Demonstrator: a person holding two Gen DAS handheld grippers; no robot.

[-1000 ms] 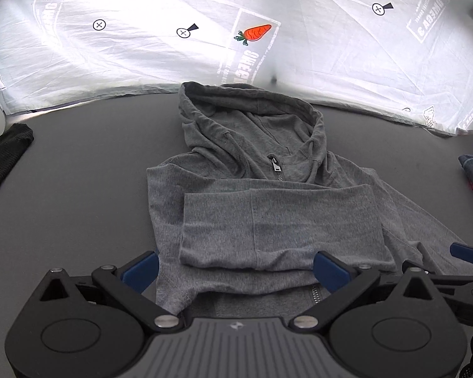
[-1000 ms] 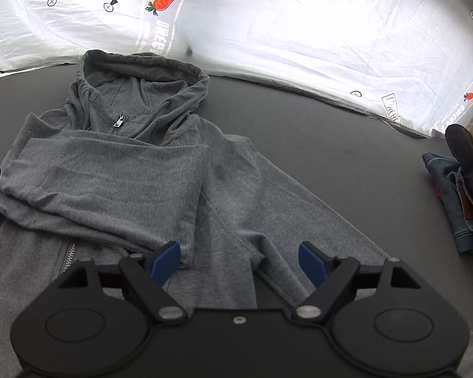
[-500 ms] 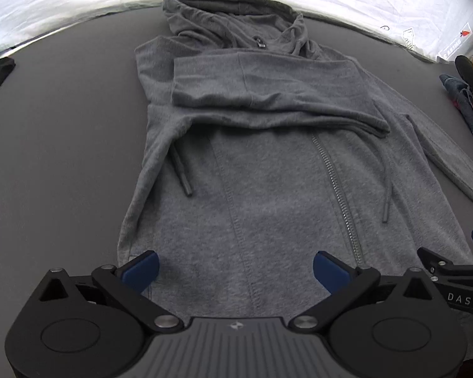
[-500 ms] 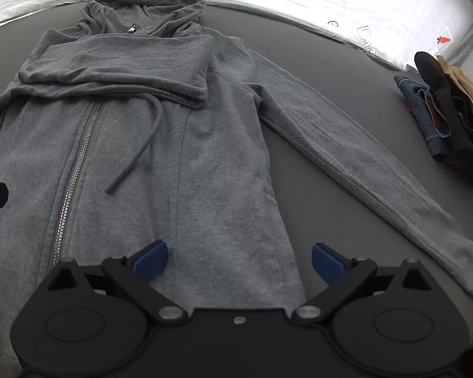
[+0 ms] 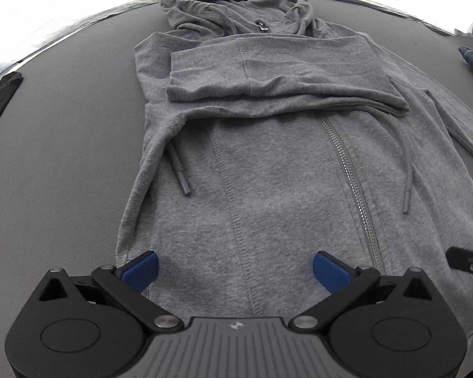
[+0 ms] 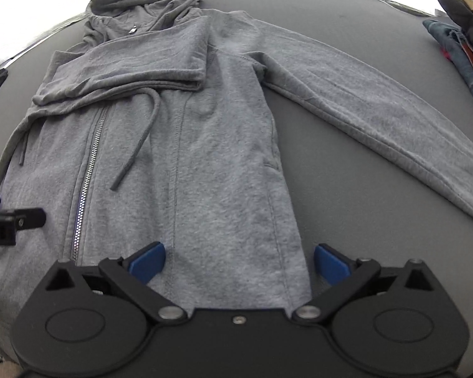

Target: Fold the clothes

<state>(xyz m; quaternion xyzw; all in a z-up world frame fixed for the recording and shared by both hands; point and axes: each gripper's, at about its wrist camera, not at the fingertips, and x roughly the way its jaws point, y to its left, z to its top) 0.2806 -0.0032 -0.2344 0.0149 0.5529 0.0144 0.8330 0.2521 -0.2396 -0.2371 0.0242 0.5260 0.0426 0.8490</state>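
A grey zip hoodie (image 5: 283, 182) lies flat on the dark table, front up, hood at the far end; it also shows in the right wrist view (image 6: 211, 157). Its left sleeve (image 5: 268, 75) is folded across the chest. Its right sleeve (image 6: 378, 107) stretches out to the right. My left gripper (image 5: 234, 271) is open and empty, over the lower left body. My right gripper (image 6: 239, 263) is open and empty, over the lower right body near the side edge.
A pile of clothes with blue denim (image 6: 457, 41) lies at the far right. A black garment (image 5: 0, 94) lies at the left table edge. A white printed sheet (image 5: 47, 15) borders the far side. Bare dark table (image 6: 378, 220) lies under the outstretched sleeve.
Both grippers have drawn back from the chest toward the hoodie's lower hem. More of the body, the zip and the outstretched sleeve show now. Both stay open.
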